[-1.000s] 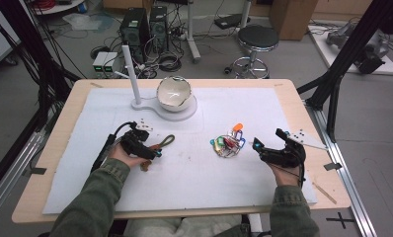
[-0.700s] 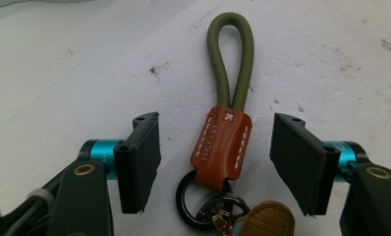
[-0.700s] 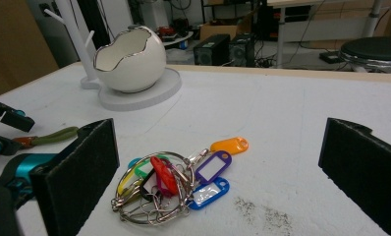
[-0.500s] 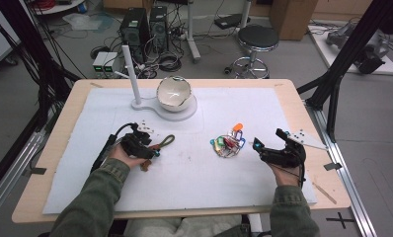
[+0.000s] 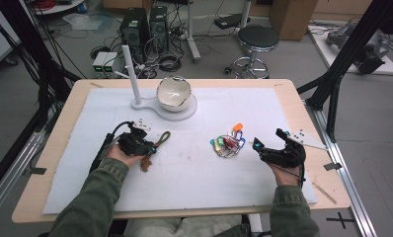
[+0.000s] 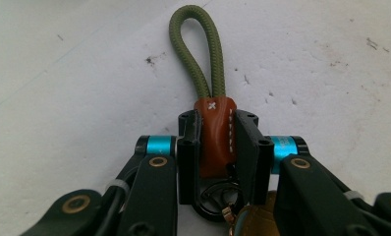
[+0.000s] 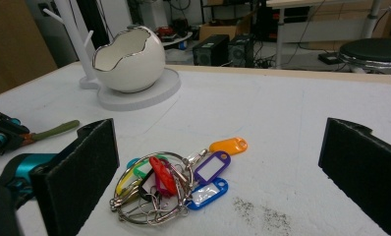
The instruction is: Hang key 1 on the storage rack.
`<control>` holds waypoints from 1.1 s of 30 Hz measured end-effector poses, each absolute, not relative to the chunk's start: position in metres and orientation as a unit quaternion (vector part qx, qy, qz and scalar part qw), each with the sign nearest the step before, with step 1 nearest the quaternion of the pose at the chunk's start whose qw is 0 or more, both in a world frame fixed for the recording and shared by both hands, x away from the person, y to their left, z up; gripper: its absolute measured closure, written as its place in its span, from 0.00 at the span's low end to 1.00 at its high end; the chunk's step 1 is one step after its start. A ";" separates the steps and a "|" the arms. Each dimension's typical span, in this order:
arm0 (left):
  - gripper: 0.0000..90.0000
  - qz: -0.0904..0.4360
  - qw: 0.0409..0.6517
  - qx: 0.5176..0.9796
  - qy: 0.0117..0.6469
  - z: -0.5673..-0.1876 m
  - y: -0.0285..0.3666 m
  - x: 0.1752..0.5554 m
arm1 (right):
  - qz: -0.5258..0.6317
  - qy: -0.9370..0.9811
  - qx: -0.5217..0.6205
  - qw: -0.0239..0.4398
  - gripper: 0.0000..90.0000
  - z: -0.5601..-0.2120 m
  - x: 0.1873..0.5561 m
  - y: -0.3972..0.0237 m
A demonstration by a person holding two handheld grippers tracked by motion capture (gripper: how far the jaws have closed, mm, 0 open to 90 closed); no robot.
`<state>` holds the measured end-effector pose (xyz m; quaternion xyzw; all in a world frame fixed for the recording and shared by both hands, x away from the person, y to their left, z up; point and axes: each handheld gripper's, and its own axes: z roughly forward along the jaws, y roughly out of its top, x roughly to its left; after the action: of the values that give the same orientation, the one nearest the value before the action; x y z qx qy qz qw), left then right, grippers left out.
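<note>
Left of centre in the high view, my left gripper (image 5: 144, 146) has just been closing and now pinches the keychain (image 6: 214, 137) by its brown leather tab, the green cord loop (image 6: 198, 54) lying beyond on the white mat (image 5: 194, 182). At right, my right gripper (image 5: 263, 146) stands wide open, holding nothing. A bunch of coloured key tags (image 7: 176, 184) lies between its jaws, untouched. The egg-shaped bowl (image 5: 174, 93) sits upper centre.
</note>
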<state>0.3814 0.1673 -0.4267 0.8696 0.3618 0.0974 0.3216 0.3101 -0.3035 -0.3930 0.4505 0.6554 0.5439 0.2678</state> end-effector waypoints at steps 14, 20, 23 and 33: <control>0.82 0.098 0.334 0.859 0.376 -0.416 0.180 0.380 | 0.545 0.655 0.450 0.269 0.01 -0.393 0.310 -0.303; 0.82 0.098 0.349 0.847 0.390 -0.407 0.191 0.380 | 0.545 0.654 0.451 0.269 0.01 -0.393 0.310 -0.303; 0.82 0.105 0.344 0.848 0.389 -0.401 0.196 0.381 | 0.545 0.654 0.451 0.268 0.01 -0.393 0.310 -0.303; 0.82 0.100 0.369 0.825 0.417 -0.386 0.221 0.386 | 0.546 0.652 0.453 0.267 0.01 -0.393 0.310 -0.303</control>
<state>0.3855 0.2211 -0.3858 0.8246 0.4168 0.0999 0.3693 0.3098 -0.3028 -0.3926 0.4528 0.6525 0.5460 0.2667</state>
